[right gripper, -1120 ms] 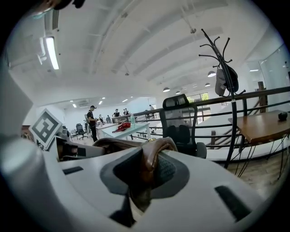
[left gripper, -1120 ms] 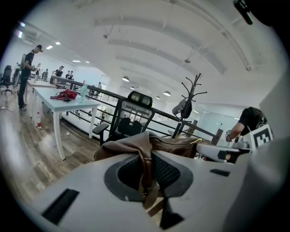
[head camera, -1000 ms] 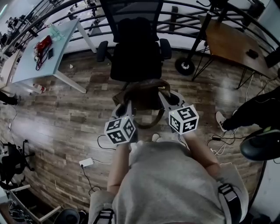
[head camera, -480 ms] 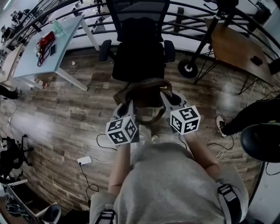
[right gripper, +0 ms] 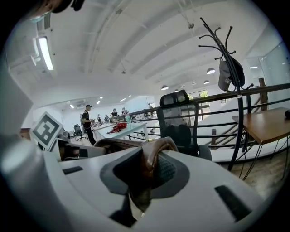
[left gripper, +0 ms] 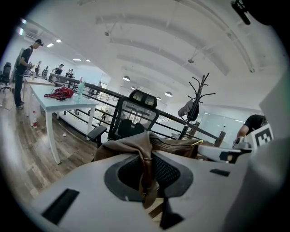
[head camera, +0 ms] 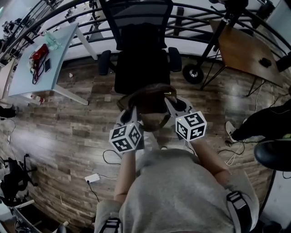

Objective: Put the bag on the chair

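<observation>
Clamped nearly shut, the left hand-held gripper (left gripper: 147, 183) pinches a brown leather strap (left gripper: 146, 165) that runs down between its jaws, while the right hand-held gripper (right gripper: 141, 181) bites on a thick fold of brown handle (right gripper: 152, 156) in the same way. Between the two tools hangs the bag (head camera: 148, 96), brown and slouched, carried clear of the wooden floor (head camera: 68, 123) by a person in a grey top (head camera: 182, 191), whose marker cubes (head camera: 125, 137) stand side by side just in front of the chest. In the head view the bag sits at the front edge of the seat of a black, mesh-backed office chair (head camera: 141, 63); whether it touches the seat cannot be told. Behind the chair runs a dark metal railing (head camera: 191, 13). To the left stands a pale blue counter (head camera: 22, 73) carrying a red bundle (head camera: 38, 51) and a clear bottle (head camera: 50, 40); to the right, a brown wooden counter (head camera: 243, 45) on slim black legs. A white power strip (head camera: 92, 178) and loose cables lie on the floor near the person's left side. A coat stand (right gripper: 226, 50) with a dark garment rises by the railing, and another person in dark clothing (head camera: 268, 116) is partly visible at the right edge.
</observation>
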`<state>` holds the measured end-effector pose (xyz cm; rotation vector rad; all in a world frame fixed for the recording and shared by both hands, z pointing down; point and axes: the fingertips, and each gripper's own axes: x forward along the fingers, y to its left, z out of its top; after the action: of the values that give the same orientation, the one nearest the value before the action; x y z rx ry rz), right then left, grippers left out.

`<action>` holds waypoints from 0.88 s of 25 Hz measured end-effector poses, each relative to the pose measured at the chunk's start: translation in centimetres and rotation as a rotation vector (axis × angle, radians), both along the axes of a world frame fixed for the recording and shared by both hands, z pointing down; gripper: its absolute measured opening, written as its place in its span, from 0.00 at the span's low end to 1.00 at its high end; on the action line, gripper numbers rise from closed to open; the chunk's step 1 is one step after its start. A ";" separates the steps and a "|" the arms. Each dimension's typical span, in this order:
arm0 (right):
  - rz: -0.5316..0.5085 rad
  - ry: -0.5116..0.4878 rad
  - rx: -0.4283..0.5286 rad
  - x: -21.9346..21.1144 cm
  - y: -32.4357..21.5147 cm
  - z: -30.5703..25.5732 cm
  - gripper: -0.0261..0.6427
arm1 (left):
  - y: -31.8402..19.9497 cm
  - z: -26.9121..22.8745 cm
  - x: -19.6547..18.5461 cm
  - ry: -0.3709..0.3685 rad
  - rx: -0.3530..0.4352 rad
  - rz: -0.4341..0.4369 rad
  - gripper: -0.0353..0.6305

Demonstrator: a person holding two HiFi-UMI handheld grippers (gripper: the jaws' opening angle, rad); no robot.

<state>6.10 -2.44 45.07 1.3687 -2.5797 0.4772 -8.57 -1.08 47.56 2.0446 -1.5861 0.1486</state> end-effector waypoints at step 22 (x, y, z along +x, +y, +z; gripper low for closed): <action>0.147 -0.020 -0.045 -6.6 -18.2 2.0 0.11 | -19.8 1.8 -6.7 -0.004 -0.029 0.159 0.11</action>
<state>-0.48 -20.66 47.02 1.5529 -2.4779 0.5711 -15.31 -20.91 49.32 2.1482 -1.4147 0.2328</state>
